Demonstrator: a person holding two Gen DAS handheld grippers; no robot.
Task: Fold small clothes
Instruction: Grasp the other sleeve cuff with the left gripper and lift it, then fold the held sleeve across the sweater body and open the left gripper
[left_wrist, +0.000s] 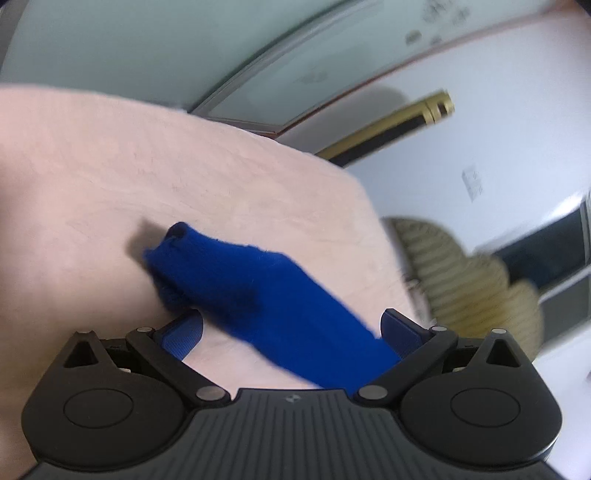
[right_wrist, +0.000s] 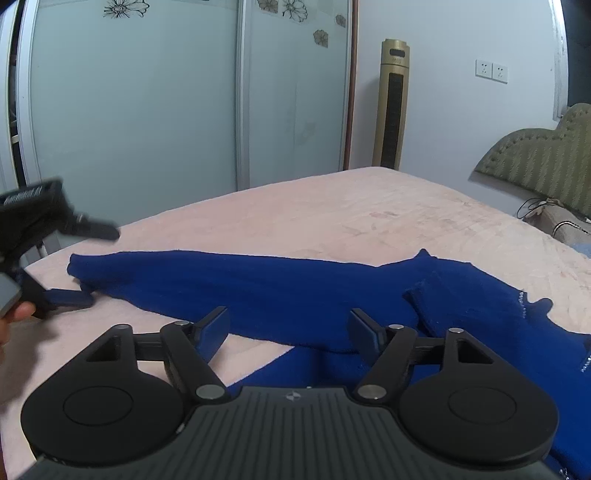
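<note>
A dark blue knit garment (right_wrist: 280, 291) lies on the pink bedspread (right_wrist: 351, 218), one long sleeve stretched to the left. In the left wrist view the sleeve (left_wrist: 266, 291) runs from its cuff down between the wide-apart fingers of my left gripper (left_wrist: 295, 325), which is open; the view is tilted and blurred. In the right wrist view the left gripper (right_wrist: 70, 299) sits at the left by the sleeve's cuff end. My right gripper (right_wrist: 288, 328) is open and empty, low over the garment's near edge at the sleeve's base.
Sliding wardrobe doors (right_wrist: 147, 103) stand behind the bed. A gold tower fan (right_wrist: 393, 103) stands against the wall. A green padded headboard (right_wrist: 539, 166) and a pillow (right_wrist: 565, 225) are at the right. The bed's far corner (right_wrist: 369, 170) drops off toward the fan.
</note>
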